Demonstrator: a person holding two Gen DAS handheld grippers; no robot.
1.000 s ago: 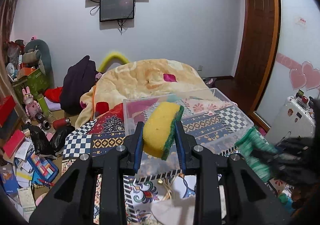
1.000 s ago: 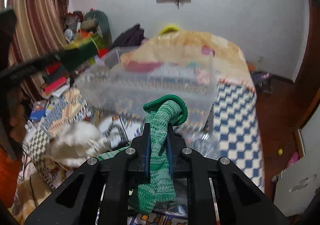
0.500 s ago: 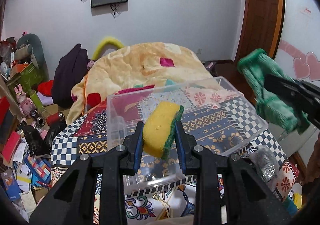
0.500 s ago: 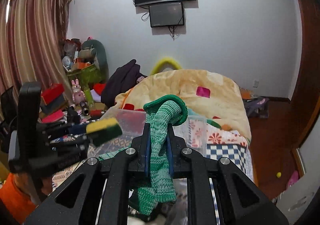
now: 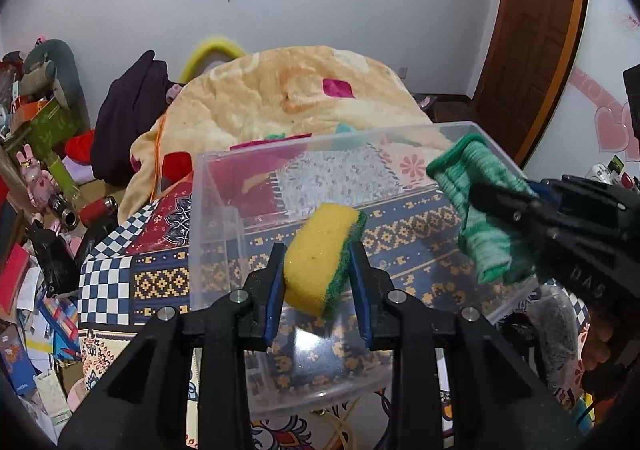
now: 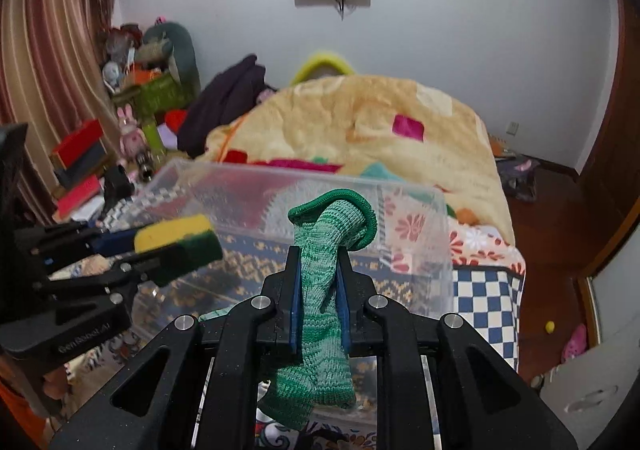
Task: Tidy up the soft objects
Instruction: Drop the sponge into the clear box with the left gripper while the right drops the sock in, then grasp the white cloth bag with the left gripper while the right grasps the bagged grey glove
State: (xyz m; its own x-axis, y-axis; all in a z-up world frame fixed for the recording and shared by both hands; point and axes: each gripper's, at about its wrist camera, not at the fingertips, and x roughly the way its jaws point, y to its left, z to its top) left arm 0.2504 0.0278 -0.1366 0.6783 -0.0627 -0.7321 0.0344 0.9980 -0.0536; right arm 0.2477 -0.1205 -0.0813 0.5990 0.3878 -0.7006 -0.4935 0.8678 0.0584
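The left gripper point(image 5: 318, 272) is clamped on a sponge point(image 5: 322, 260), yellow with a green scouring side, its blue pads pressing the sponge's two broad faces. The sponge hangs over the near part of a clear plastic bin point(image 5: 212, 217), above the bin's open top. The right gripper point(image 6: 318, 274) is clamped on a green knitted sock point(image 6: 324, 282); its jaws have just been easing apart a little, yet the sock is pinched between the pads, its darker cuff curling over above the fingertips and its foot dangling below them. Seen from the left wrist, the sock and the right gripper reach in over the bin's right rim. The bin looks empty and sits on a patterned cloth point(image 5: 160, 278) with navy, gold and checked panels. Behind it lies a rumpled peach blanket point(image 5: 288, 97), with a dark garment point(image 5: 128, 117) to its left and a cluttered floor beyond.
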